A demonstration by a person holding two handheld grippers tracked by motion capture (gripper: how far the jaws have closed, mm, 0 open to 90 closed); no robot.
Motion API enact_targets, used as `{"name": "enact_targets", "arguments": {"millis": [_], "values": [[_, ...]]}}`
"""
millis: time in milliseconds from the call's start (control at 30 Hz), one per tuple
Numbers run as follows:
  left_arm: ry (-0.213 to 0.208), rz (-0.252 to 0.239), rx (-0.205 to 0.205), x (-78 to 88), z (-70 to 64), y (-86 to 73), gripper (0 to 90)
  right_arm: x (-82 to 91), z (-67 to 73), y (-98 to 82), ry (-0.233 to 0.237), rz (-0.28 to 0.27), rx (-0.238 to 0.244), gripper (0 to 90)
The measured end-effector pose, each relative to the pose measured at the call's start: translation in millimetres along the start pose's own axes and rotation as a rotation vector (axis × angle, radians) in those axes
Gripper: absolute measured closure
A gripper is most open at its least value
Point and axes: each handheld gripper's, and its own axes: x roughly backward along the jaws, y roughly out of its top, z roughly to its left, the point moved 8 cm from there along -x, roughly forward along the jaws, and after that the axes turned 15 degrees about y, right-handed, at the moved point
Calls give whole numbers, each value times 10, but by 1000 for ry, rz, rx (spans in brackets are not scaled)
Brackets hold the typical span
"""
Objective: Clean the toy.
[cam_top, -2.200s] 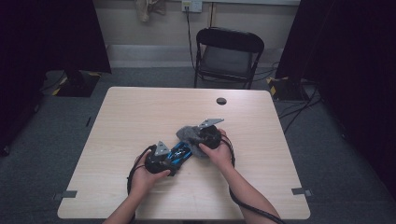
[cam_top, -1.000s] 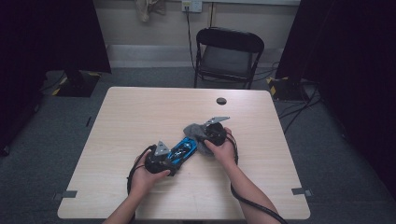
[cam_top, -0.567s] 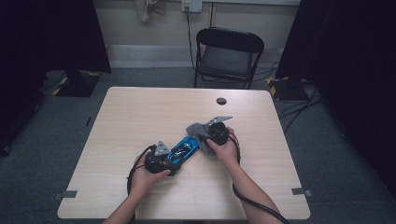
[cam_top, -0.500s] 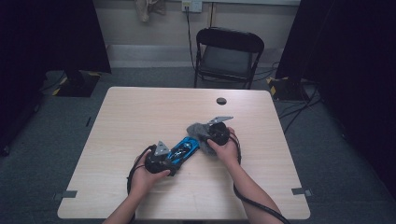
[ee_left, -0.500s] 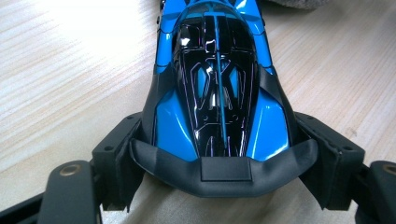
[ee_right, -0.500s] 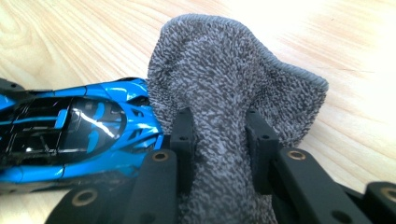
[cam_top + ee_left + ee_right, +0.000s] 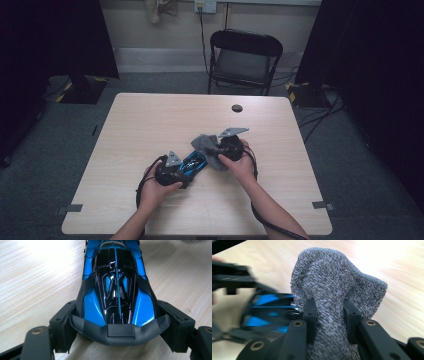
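Pale wood counter (image 7: 150, 130): left gripper (image 7: 120, 326) has its jaws clamped around the blue toy car (image 7: 116, 287) to steady it, while right gripper (image 7: 329, 315) jaws pinch a grey cloth (image 7: 337, 285) beside it, probably for wiping.

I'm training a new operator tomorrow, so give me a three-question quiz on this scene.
1. True or false: the left tool grips the blue toy car by one end.
2. What is pinched in the right tool?
A. a sponge
B. a grey cloth
C. a cable
3. In the high view, what stands beyond the far edge of the table?

Key
1. True. The jaws sit on either side of the car's end.
2. B. The grey cloth is bunched between the jaws, next to the car.
3. A black folding chair.
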Motion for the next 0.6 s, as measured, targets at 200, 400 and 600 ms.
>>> {"name": "enact_targets", "arguments": {"millis": [200, 400, 600], "values": [[0, 0, -1, 0, 1, 0, 241, -297, 415, 67, 107, 23, 61, 698], [0, 0, -1, 0, -1, 0, 241, -437, 603, 35, 179, 51, 78, 698], [1, 0, -3, 0, 0, -1, 241, -455, 566, 13, 160, 52, 94, 699]]}}
